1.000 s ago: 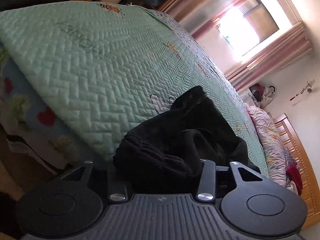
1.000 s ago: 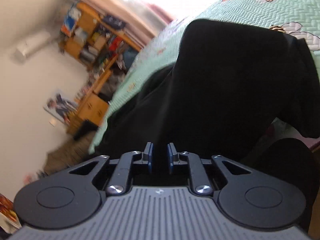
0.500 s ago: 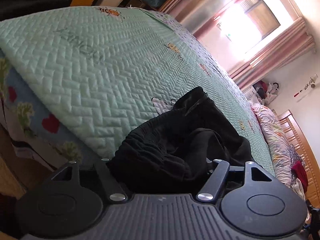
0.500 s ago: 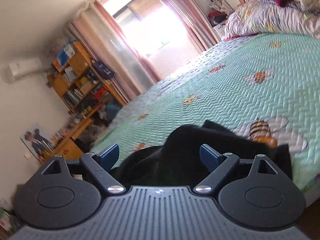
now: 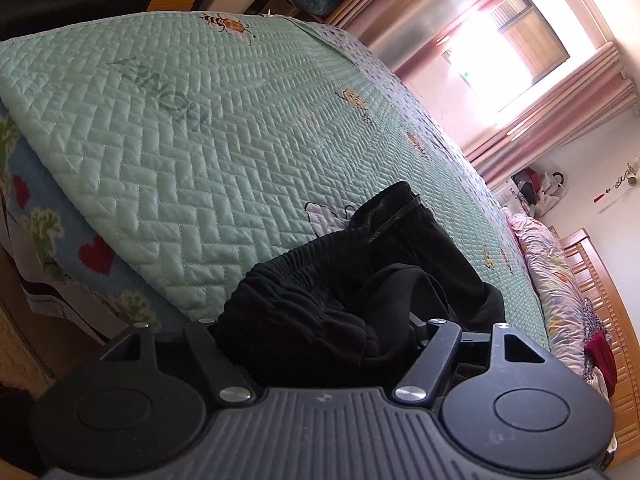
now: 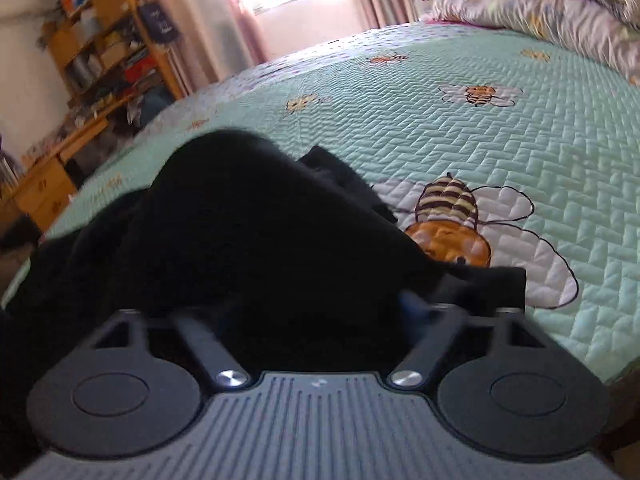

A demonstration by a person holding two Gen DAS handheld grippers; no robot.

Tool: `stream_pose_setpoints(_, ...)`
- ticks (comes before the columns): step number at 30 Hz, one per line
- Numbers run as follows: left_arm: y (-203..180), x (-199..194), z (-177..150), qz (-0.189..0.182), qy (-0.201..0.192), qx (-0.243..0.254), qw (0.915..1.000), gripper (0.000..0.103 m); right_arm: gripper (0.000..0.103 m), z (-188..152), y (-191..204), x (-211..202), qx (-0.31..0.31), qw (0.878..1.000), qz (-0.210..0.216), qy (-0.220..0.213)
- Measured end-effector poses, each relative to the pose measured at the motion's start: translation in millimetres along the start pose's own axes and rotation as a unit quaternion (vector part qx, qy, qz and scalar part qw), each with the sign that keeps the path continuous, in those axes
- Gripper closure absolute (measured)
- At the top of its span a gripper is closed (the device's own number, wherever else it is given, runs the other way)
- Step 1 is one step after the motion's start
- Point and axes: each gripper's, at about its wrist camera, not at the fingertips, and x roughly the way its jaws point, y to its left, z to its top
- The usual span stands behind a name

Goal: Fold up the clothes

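Jaws first, in the left wrist view: the left gripper (image 5: 316,332) has its arms spread wide, and the black clothes (image 5: 360,280) bunch up between them. The fingertips are hidden under the cloth, so I cannot tell if they pinch it. The clothes sit at 6 o'clock, near the edge of the bed (image 5: 192,152). They look like soft black pants with a stretchy waistband, all crumpled in a heap. I think the folding is only at the start, because nothing lies flat or neat yet. The bed has a green quilt with stitched zigzag lines and little bees. At 1 o'clock a bright window (image 5: 516,36) shines between pink curtains. At 12 o'clock stand shelves full of stuff. At 4 o'clock there is a wooden headboard (image 5: 600,280) and a flowery blanket.

In the right wrist view, the right gripper (image 6: 316,320) is closing its jaws, and the black clothes (image 6: 240,240) lie between them. The picture is blurry and the tips are buried, so a firm grip cannot be told. A big bee picture (image 6: 452,220) sits on the quilt at 3 o'clock, just beside the clothes. Wooden shelves (image 6: 92,52) stand at 10 o'clock. A pile of bedding (image 6: 540,4) lies at 1 o'clock. The clothes need spreading out flat before any fold, I think.
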Motion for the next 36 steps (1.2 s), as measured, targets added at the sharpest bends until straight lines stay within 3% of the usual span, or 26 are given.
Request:
stream_pose_setpoints(1,-0.2,0.5,0.8,0.0,0.0,-0.001,1.0,0.031,0.074,-4.7,4.6,-5.9,-0.002,1.0,0.001,-0.003)
stream_pose_setpoints(4,-1.5,1.7,3.7,-0.001,-0.004,-0.002,1.0,0.031,0.087,-19.0,19.3,-29.6,-0.024,0.999,0.025,-0.026)
stream_pose_setpoints(8,-1.9,4.3,7.0,-0.01,-0.01,-0.016,0.9998,0.031,0.087,-32.0,41.9,-38.1,-0.106,0.994,0.005,-0.012)
stream_pose_setpoints(11,-5.9,5.2,7.4,-0.009,-0.009,-0.01,0.9999,0.031,0.07,-21.0,37.5,-44.2,-0.082,0.996,-0.021,-0.022)
stream_pose_setpoints(14,-6.1,6.9,7.4,-0.004,-0.007,-0.006,0.9999,0.029,0.049,10.8,32.8,-70.6,-0.008,0.996,0.006,-0.091)
stream_pose_setpoints(16,-3.6,8.9,7.4,-0.002,-0.006,-0.01,0.9999,0.028,0.03,33.0,43.2,-90.6,-0.018,0.988,0.033,-0.153)
stream_pose_setpoints(17,-2.9,9.6,7.3,-0.001,-0.006,-0.011,0.9999,0.027,0.026,44.7,51.7,-98.0,-0.035,0.983,0.039,-0.178)
stream_pose_setpoints(19,-2.0,11.0,7.3,0.0,-0.006,-0.012,0.9999,0.026,0.009,69.0,69.9,-103.0,-0.079,0.975,0.036,-0.206)
stream_pose_setpoints(21,-0.6,12.5,7.7,0.0,-0.006,-0.014,0.9999,0.026,0.009,92.5,84.6,-86.4,-0.129,0.972,-0.007,-0.196)
stream_pose_setpoints(23,0.9,14.1,7.9,0.0,-0.005,-0.016,0.9999,0.026,0.009,115.3,75.3,-42.6,-0.12,0.984,-0.044,-0.127)
stream_pose_setpoints(26,3.0,16.5,7.0,0.005,-0.003,-0.019,0.9998,0.023,0.018,135.2,26.6,34.1,0.002,0.999,-0.04,-0.01)
stream_pose_setpoints(28,3.9,17.7,6.1,0.009,-0.003,-0.021,0.9997,0.021,0.03,129.4,-9.0,74.5,0.087,0.995,-0.034,0.043)
stream_pose_setpoints(30,4.3,18.8,6.5,0.011,-0.002,-0.02,0.9997,0.021,0.033,111.5,-25.0,100.5,0.137,0.986,-0.027,0.086)
stream_pose_setpoints(33,3.1,22.5,10.4,0.011,0.0,-0.012,0.9999,0.021,0.033,84.0,-15.1,104.7,0.128,0.987,-0.023,0.092)
stream_pose_setpoints(36,0.6,29.6,13.7,0.008,0.0,-0.007,0.9999,0.021,0.037,77.2,-10.3,101.4,0.14,0.986,0.003,0.096)
